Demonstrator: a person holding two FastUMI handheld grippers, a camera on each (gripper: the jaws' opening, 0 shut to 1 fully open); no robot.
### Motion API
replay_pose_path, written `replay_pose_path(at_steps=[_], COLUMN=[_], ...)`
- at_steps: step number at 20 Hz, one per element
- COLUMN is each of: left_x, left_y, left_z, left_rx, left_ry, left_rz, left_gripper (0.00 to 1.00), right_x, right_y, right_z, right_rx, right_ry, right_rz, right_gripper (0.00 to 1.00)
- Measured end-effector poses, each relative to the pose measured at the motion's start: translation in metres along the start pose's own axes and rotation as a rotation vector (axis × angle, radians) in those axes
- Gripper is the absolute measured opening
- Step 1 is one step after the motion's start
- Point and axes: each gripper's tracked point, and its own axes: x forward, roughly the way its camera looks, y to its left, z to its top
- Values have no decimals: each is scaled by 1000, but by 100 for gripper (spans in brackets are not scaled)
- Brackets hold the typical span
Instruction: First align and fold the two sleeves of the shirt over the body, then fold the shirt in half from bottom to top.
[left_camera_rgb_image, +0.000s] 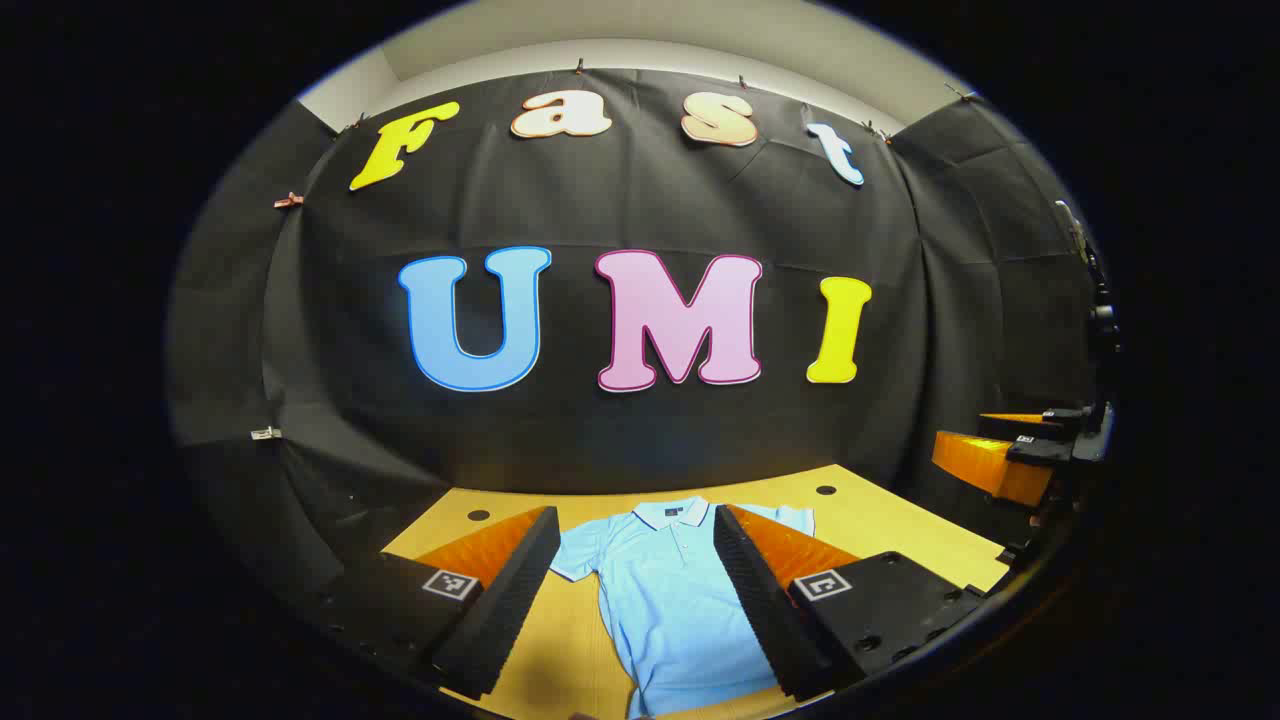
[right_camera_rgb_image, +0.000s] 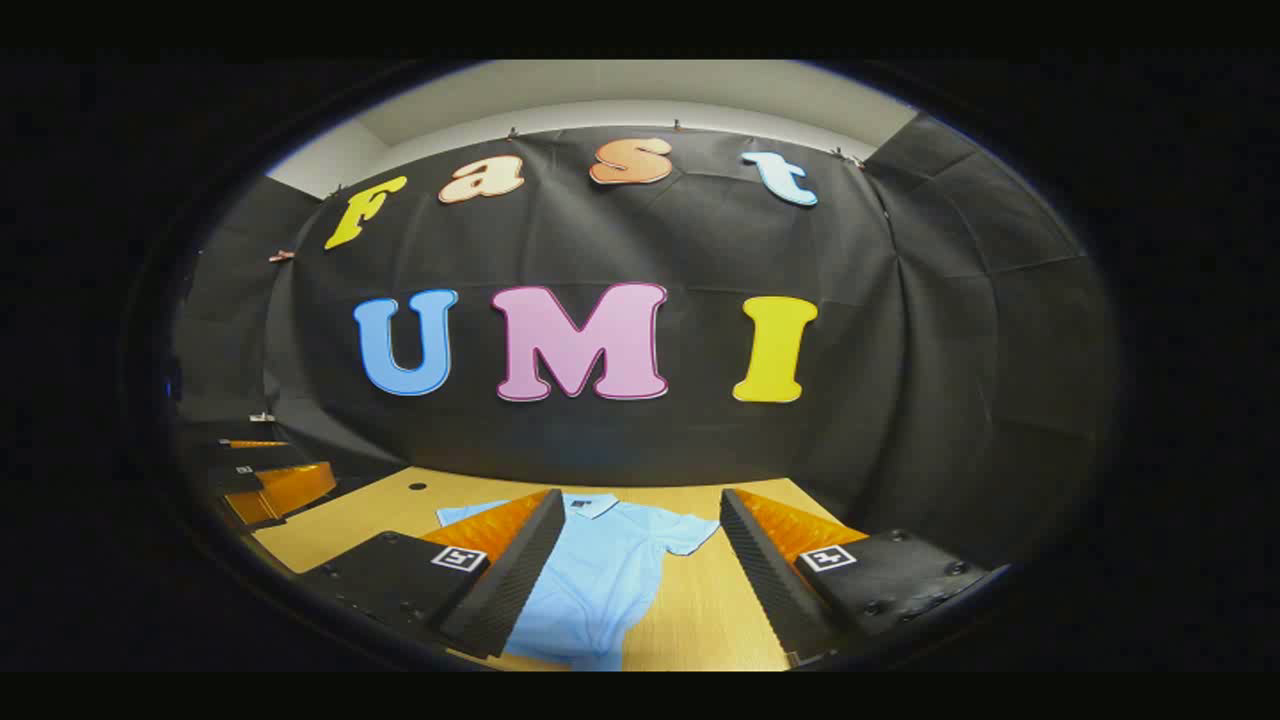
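The left gripper (left_camera_rgb_image: 636, 520) and the right gripper (right_camera_rgb_image: 640, 500) each hover with two fingers spread wide, holding nothing. One shirt (left_camera_rgb_image: 668, 610) lies flat on the table (left_camera_rgb_image: 880, 510), collar toward the wall, both sleeves seemingly unfolded.

We see a wrinkled black cloth wall (left_camera_rgb_image: 640, 420) behind a light wooden table (left_camera_rgb_image: 880, 510); a pale ceiling (right_camera_rgb_image: 620, 85) above.
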Motion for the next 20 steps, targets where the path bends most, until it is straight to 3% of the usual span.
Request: replay_pose_path(at_steps=[15, 20], left_x=[9, 13], left_y=[7, 13], left_z=[-10, -7], left_rx=[-25, -2], left_ry=[25, 24], left_rz=[27, 40], left_gripper=[98, 98], right_x=[3, 22], right_y=[-5, -21], right_z=[-7, -24], right_rx=[0, 8], right_ry=[22, 87], right_rz=[1, -29], right_gripper=[97, 97])
